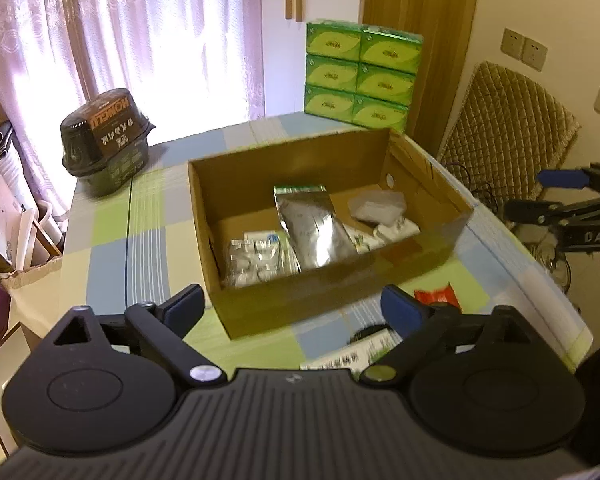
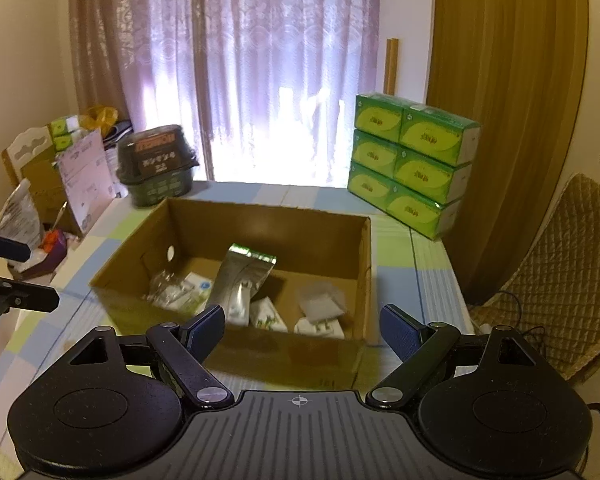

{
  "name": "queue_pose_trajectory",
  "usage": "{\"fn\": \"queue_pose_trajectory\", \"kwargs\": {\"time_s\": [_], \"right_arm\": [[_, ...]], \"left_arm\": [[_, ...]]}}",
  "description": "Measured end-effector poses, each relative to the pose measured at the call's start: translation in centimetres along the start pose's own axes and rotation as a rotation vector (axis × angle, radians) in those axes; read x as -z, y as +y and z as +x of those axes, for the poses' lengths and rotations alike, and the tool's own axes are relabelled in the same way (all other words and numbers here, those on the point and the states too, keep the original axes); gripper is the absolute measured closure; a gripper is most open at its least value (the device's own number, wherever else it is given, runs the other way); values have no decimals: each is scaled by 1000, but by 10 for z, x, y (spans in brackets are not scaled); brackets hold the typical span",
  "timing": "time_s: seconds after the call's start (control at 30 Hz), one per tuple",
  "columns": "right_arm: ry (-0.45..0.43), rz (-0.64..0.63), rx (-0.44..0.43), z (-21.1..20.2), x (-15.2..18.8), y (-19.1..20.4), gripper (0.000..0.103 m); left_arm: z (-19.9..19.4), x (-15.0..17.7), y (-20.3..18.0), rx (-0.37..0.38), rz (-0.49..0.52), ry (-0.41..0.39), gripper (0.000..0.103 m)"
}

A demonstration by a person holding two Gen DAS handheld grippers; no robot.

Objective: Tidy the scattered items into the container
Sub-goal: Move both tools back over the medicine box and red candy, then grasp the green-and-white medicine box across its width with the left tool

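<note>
Both grippers hang spread and empty over the near edge of the bench, facing the box. Left gripper has its blue pads wide apart, with the box's near wall between them in the view. Right gripper is spread just as wide, also in front of the box, and it shows at the right edge of the left wrist view as a dark frame with one blue pad.

Open-topped and brown, the box sits in the middle of the bench on a checked cloth of blue, green and pale squares. Inside it a silver pouch leans upright near the centre. Left of the pouch lie blister packs; right of it lie small white packets and a clear bag, touching one another on the box floor.

Two things lie on the bench outside the box, just before its near right corner: a red packet and a white carton with dark print, possibly a medicine box, though blur makes that unsure. Both are partly hidden behind the left gripper's right finger.

Beyond the box, a dark tub stands at the far left corner and a stack of green tissue boxes at the far right, before the curtains. A quilted chair stands to the right of the bench.
</note>
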State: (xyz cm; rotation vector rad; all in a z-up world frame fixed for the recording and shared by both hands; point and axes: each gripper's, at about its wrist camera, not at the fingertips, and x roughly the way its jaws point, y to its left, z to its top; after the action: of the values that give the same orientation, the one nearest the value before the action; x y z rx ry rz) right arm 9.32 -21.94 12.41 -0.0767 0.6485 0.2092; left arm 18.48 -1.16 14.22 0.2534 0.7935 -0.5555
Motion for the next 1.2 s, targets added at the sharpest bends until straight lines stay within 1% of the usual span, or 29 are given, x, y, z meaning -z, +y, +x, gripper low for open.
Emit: {"fn": "queue_pose_trajectory", "kwargs": {"time_s": [0.1, 0.27, 0.37, 0.57, 0.77, 0.97, 1.07, 1.1, 1.13, 1.2], "right_arm": [[5, -8, -2, -13, 17, 4, 13], [34, -8, -25, -18, 48, 8, 13], [63, -6, -51, -11, 66, 9, 13], [146, -9, -75, 19, 99, 7, 13], [186, -11, -81, 43, 112, 1, 13], [222, 9, -84, 56, 123, -5, 13], [240, 23, -88, 61, 130, -6, 13], [244, 27, -90, 62, 132, -6, 13], [249, 29, -93, 63, 134, -5, 13], [257, 33, -105, 65, 138, -3, 13]], "left_arm": [[-3, 22, -6, -1, 29, 16, 8], [5, 56, -12, -18, 71, 55, 8], [14, 77, -15, -15, 117, 82, 8], [38, 109, -21, -6, 224, 119, 8], [68, 124, -30, 44, 298, 146, 8], [92, 129, -38, 99, 321, 150, 9], [99, 130, -44, 133, 327, 156, 15], [101, 131, -47, 141, 335, 158, 20], [103, 133, -50, 144, 342, 161, 22], [105, 136, -52, 149, 343, 160, 23]]}}
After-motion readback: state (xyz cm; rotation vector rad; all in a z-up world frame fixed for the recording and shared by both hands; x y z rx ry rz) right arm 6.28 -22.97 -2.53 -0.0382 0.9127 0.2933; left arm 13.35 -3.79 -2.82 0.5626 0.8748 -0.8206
